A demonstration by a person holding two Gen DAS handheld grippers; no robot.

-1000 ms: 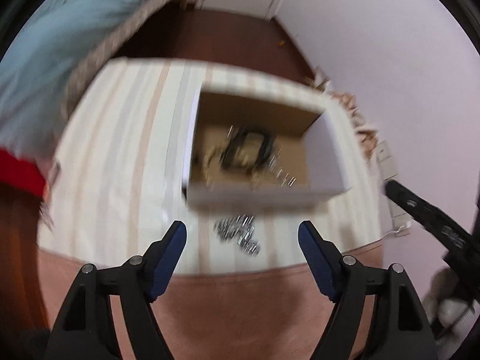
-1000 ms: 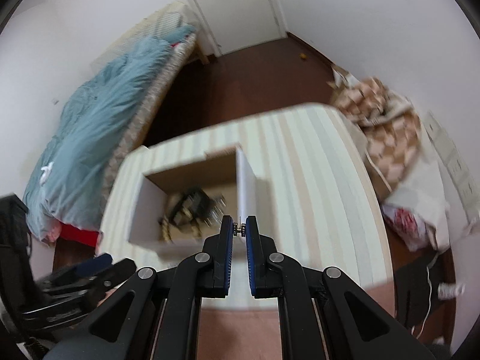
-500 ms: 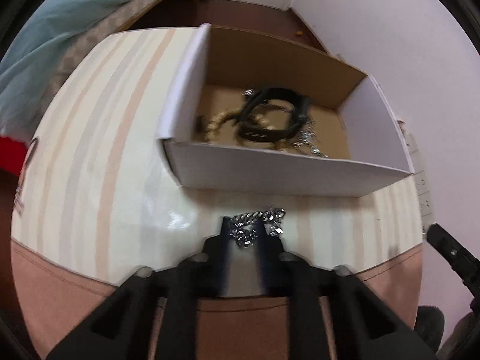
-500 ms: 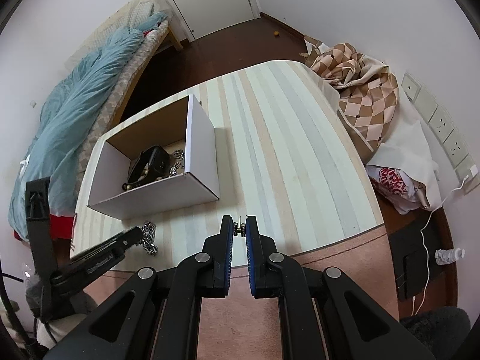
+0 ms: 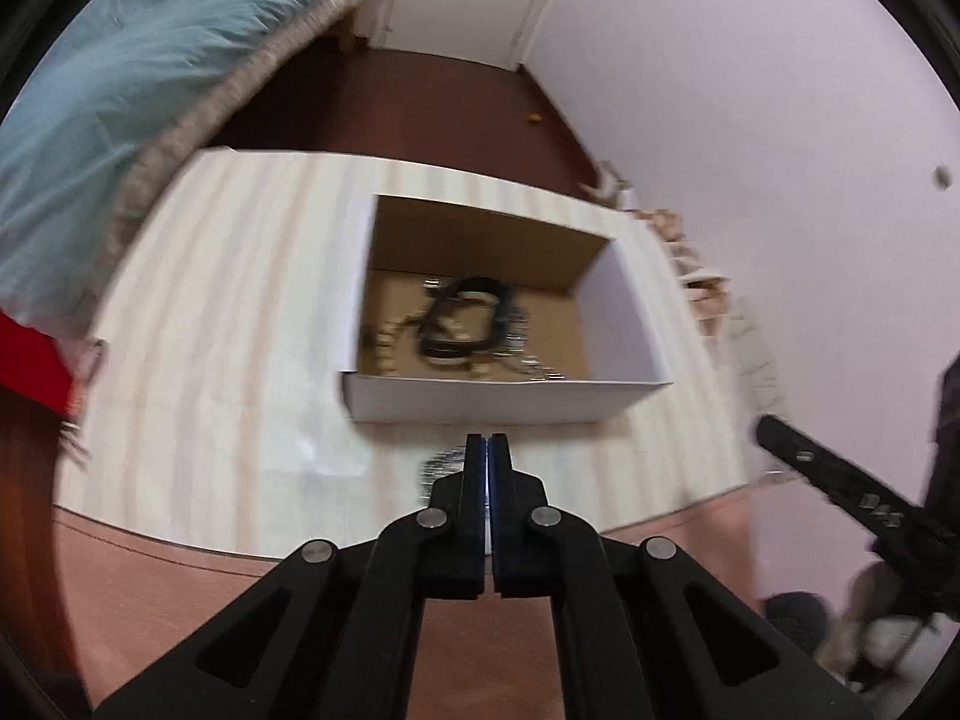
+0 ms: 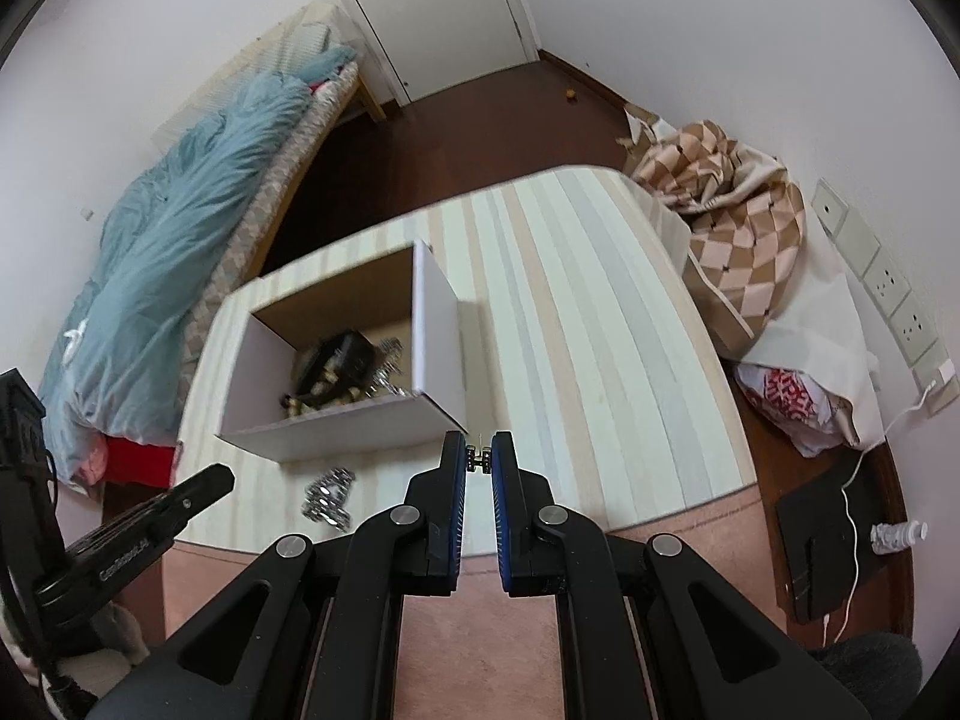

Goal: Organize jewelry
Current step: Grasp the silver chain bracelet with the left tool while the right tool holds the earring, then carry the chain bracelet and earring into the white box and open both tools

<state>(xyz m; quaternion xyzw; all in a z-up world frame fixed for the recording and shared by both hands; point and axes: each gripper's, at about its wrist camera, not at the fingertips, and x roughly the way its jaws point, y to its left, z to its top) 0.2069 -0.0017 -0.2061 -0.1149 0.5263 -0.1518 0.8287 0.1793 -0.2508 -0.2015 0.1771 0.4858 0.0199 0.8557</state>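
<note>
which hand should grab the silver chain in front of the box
Left. The left gripper is nearest the chain; the right gripper is busy pinching a small metal piece.

Matt white card outside, raw brown inside on the box (image 6: pixel 354 429); shiny metal in the chain (image 6: pixel 327 495); glossy striped laminate on the bench (image 6: pixel 588 360); matt black plastic on the right gripper (image 6: pixel 479 459).
</note>
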